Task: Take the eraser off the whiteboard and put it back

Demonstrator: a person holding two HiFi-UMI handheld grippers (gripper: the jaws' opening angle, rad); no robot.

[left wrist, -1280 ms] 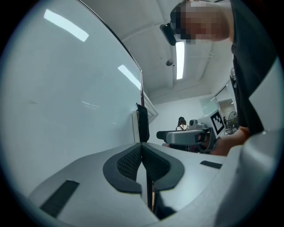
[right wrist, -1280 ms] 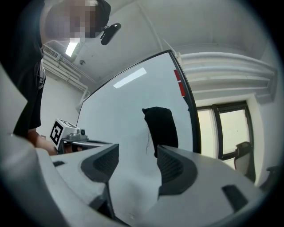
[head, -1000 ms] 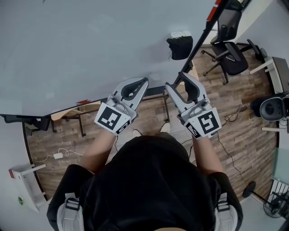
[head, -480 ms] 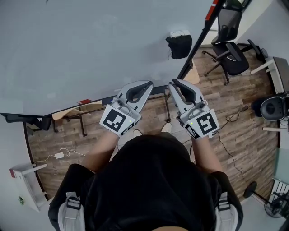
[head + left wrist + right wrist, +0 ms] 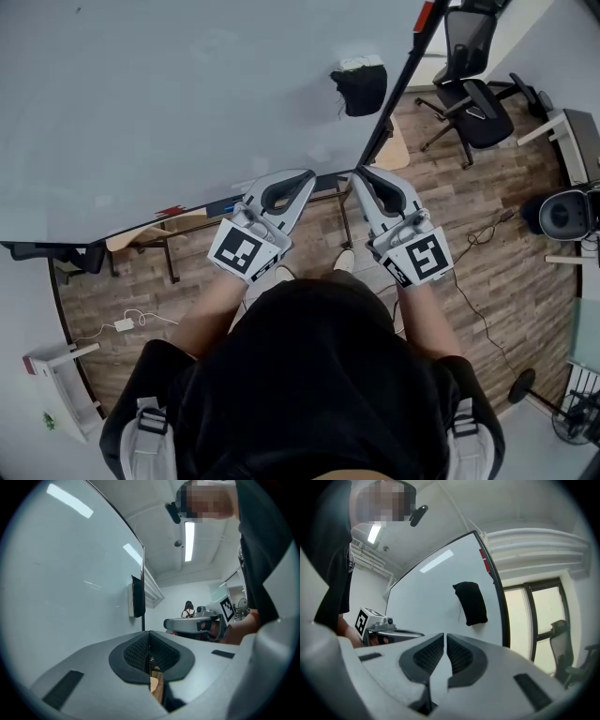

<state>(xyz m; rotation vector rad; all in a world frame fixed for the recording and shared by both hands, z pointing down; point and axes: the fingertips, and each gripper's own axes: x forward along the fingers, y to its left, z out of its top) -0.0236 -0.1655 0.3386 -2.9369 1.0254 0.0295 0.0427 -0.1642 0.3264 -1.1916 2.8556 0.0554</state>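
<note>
Torso [image 5: 309, 375] in black is covering most of both forearms in the head view, and we are losing the whiteboard [image 5: 169, 94] past the frame top. Eraser [image 5: 360, 90], a soft-looking black block with a pale backing, is sitting on the whiteboard near its dark right edge, well apart from both tongs. Left tongs [image 5: 307, 175] are pressing their ribbed black pads together, empty. Right tongs [image 5: 360, 172] have just been closing with nothing between them; we are seeing only a thin slit. Their grey shells are looking smooth and rounded.
</note>
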